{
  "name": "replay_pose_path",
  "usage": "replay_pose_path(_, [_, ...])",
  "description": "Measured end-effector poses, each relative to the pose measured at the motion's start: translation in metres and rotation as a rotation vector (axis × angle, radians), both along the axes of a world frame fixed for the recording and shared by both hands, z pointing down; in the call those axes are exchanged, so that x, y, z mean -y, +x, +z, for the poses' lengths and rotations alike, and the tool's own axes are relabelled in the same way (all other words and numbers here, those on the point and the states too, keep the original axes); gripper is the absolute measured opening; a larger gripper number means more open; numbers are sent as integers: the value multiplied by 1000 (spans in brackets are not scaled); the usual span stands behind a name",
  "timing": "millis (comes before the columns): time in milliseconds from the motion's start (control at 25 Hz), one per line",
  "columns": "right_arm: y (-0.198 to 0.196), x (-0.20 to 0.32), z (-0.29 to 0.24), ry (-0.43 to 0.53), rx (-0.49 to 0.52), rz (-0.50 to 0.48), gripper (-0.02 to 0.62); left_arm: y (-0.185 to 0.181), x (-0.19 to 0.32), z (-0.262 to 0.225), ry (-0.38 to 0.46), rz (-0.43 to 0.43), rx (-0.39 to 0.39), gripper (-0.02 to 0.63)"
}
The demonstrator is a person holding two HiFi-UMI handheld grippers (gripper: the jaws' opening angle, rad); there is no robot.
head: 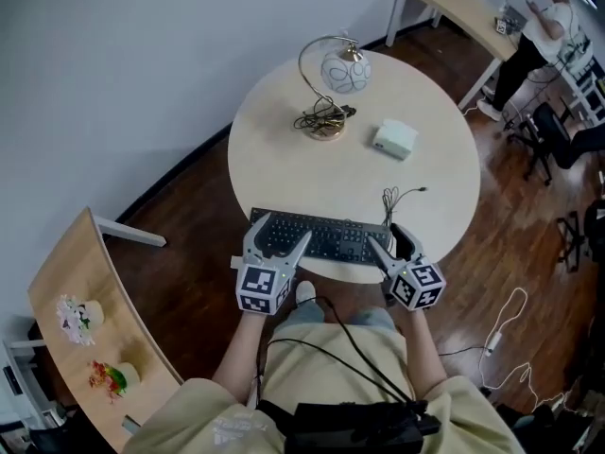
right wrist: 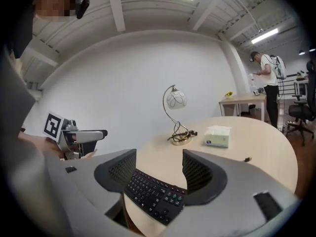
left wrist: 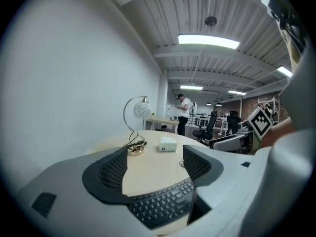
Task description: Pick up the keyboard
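A black keyboard (head: 326, 237) lies flat near the front edge of the round beige table (head: 284, 159). My left gripper (head: 279, 239) hangs over the keyboard's left end, and its jaws stand apart with nothing gripped. My right gripper (head: 386, 239) is over the right end, also with a gap between its fingers. In the left gripper view the keyboard (left wrist: 163, 206) shows low between the open jaws of the left gripper (left wrist: 154, 164). The right gripper view has the keyboard (right wrist: 153, 194) below the spread jaws of the right gripper (right wrist: 159, 169). Neither gripper holds anything.
A curved lamp (head: 331, 74) with a coiled cord stands at the table's far side, with a small white box (head: 395, 138) to its right. The keyboard's cable (head: 402, 197) trails behind it. A curved side table (head: 85, 320) stands at left. A person (head: 539, 26) and chairs are at the far right.
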State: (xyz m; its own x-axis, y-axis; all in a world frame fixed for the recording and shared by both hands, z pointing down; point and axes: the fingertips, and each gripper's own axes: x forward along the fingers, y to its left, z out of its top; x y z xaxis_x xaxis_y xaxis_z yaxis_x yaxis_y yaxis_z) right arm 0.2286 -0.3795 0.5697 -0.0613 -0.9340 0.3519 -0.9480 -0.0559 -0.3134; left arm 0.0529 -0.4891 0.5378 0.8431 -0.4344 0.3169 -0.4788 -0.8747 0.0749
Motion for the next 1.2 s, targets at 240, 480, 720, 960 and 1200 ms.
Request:
replay_pose_path(240, [28, -27, 87, -231, 152, 78, 301, -63, 55, 124, -246, -40, 212, 344])
replay_pose_path(480, [48, -39, 162, -388, 330, 115, 350, -102, 62, 216, -548, 6, 407, 444])
replay_pose_path(720, [43, -41, 204, -498, 394, 50, 425, -92, 49, 257, -823, 92, 376, 505])
replay_pose_path(960, [40, -35, 207, -510, 390, -37, 417, -73, 52, 268, -951, 51, 290, 500])
replay_pose_path(1200, [40, -33, 203, -461, 470, -33, 388, -75, 46, 267, -960, 27, 297, 362])
